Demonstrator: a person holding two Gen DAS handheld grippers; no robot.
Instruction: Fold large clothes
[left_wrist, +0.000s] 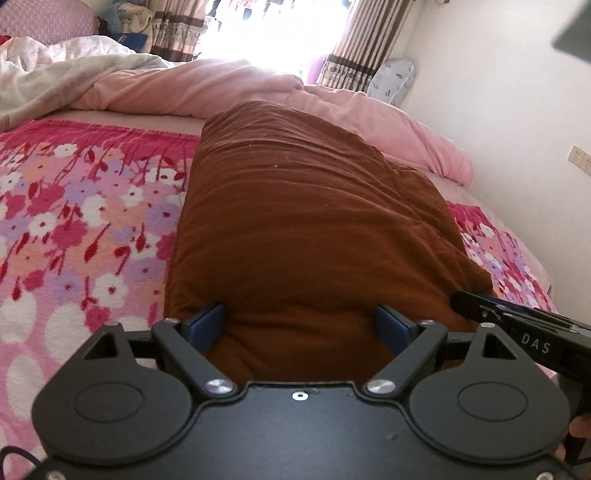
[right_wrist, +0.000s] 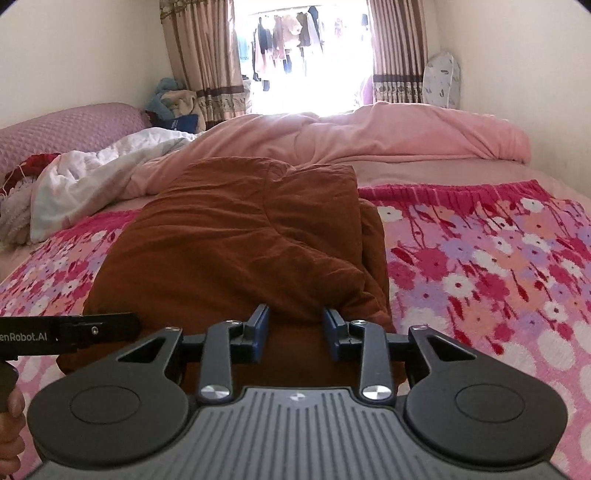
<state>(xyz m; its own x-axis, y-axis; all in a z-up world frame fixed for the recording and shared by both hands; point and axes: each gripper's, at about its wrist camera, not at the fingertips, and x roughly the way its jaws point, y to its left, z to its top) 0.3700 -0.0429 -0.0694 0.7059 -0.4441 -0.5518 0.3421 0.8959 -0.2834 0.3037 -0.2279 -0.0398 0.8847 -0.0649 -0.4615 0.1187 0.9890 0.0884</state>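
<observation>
Pink floral blanket (left_wrist: 74, 229) covers the bed, and on it lies the brown padded garment (left_wrist: 306, 229), already doubled into a long thick bundle running away toward the window, likely set lengthwise for 1 more fold from the near end. Both claws tilt slightly downward at that near edge: the left claw (left_wrist: 301, 326) spread wide around the thick end, the right claw (right_wrist: 295, 332) narrower, its blue pads flanking a bunched ridge; whether they pinch it I cannot tell.

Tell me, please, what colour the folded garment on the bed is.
Plain rust brown garment, clearest from the left wrist.
</observation>
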